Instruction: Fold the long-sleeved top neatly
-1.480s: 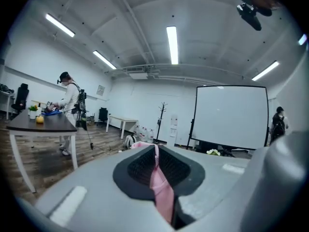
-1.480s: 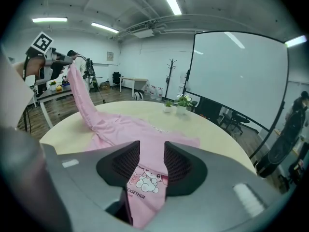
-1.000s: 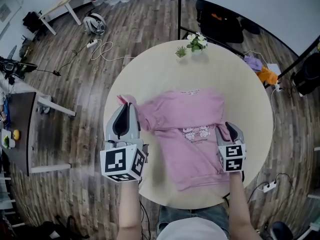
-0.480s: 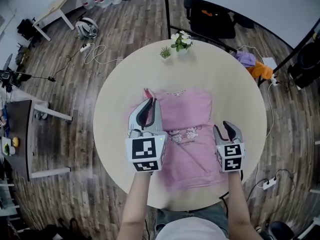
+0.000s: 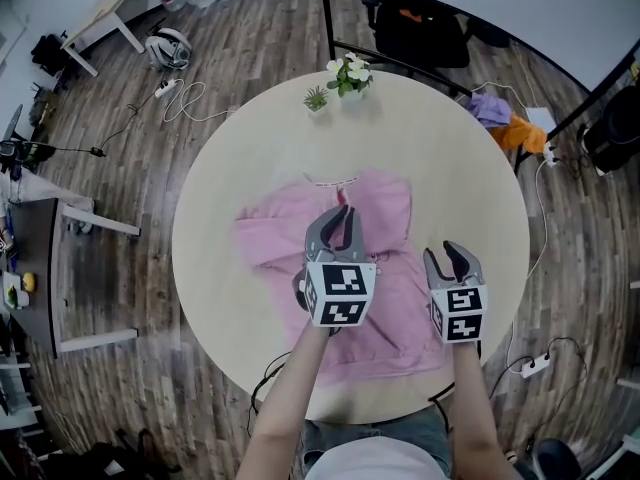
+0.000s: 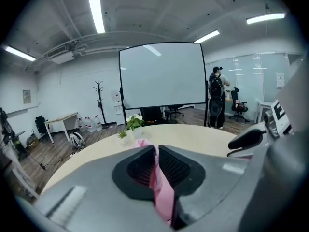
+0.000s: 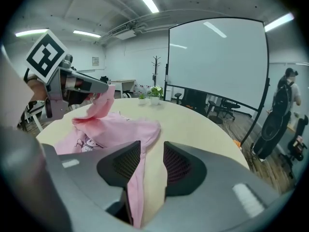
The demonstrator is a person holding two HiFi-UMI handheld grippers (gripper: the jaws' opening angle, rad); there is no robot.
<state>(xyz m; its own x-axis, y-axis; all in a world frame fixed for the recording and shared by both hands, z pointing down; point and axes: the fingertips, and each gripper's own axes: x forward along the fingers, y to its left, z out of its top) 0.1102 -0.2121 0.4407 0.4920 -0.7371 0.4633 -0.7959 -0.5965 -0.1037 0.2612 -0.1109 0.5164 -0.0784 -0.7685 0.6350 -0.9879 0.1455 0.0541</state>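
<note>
A pink long-sleeved cotton top with a cartoon print [image 5: 385,203] is spread near the middle of the round beige table [image 5: 450,138]. A fold of its fabric is pinched tight in the left gripper [image 5: 341,214] and held lifted over the chest (the cloth fills the closed jaws). The right gripper [image 5: 452,255] is held with jaws parted, astride the top's right edge, which lies loose between them.

bright ceiling strips, fisheye-warped edges, sharp.
</note>
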